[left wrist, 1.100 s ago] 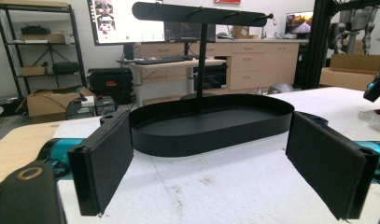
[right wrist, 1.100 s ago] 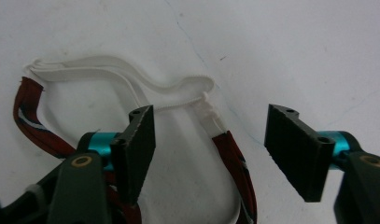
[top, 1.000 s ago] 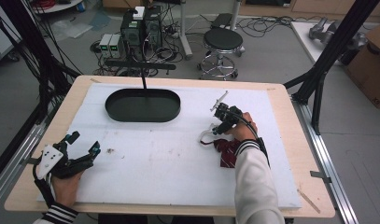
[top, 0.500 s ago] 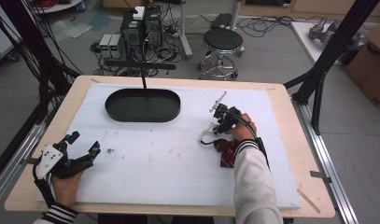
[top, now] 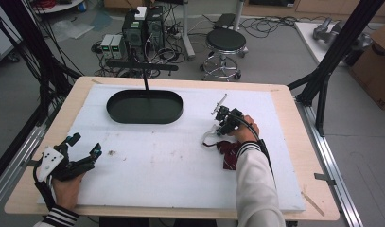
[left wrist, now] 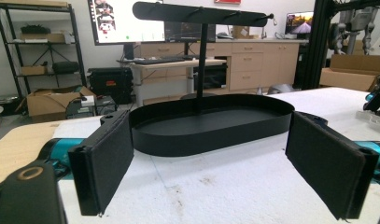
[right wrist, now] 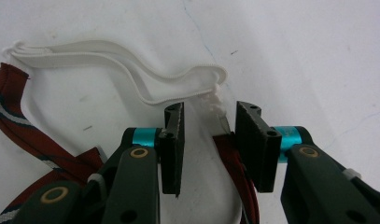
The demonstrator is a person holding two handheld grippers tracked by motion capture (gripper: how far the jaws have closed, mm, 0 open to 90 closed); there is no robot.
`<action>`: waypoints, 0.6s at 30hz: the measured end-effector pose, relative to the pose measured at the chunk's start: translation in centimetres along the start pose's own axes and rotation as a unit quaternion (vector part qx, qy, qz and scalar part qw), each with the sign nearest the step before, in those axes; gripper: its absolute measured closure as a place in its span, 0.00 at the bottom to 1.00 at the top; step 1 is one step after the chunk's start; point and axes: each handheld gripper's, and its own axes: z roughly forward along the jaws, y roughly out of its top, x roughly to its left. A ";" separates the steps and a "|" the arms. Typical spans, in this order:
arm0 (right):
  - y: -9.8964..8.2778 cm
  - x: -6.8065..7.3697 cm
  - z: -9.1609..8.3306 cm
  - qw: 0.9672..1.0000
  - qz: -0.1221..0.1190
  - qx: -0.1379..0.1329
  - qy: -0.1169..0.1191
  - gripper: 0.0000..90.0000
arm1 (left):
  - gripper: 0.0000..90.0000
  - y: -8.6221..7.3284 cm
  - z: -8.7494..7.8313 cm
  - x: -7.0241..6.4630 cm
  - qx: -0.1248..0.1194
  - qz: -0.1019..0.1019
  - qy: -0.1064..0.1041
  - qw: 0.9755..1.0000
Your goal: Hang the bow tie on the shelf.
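Right tongs (right wrist: 210, 144), just closing around the red striped necktie's (top: 229, 156) white elastic strap (right wrist: 131, 74) without clamping, sit clear of the desk's (top: 294, 142) three o'clock edge; left tongs (left wrist: 211, 163) are released.

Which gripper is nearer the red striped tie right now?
The right. The right gripper sits directly over the red striped tie, its jaws just closing around the end by the white elastic strap. The left gripper rests open far across the table.

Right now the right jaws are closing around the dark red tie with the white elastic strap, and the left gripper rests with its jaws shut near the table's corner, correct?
Not quite: the left gripper has its jaws wide open, as the left gripper view shows. The rest holds: the right gripper has just been closing around the tie by its white strap.
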 end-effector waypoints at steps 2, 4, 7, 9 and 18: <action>0.0 0.0 0.0 1.000 0.001 0.002 -0.005 0.77 | 0.17 0.0 0.0 0.0 0.000 0.000 0.000 1.000; 0.1 0.1 0.0 1.000 0.000 0.006 -0.010 0.79 | 0.17 0.0 0.0 0.0 0.000 0.000 0.000 1.000; 0.2 0.2 0.0 1.000 -0.005 0.010 -0.013 0.80 | 0.17 0.0 0.0 0.0 0.001 -0.001 0.000 1.000; 0.3 0.4 0.0 1.000 -0.013 0.014 -0.019 0.86 | 0.18 0.0 0.0 0.0 0.001 0.000 0.000 1.000; 0.6 0.7 -0.1 0.999 -0.024 0.026 -0.031 0.95 | 0.18 0.0 0.0 0.0 0.002 0.000 0.000 1.000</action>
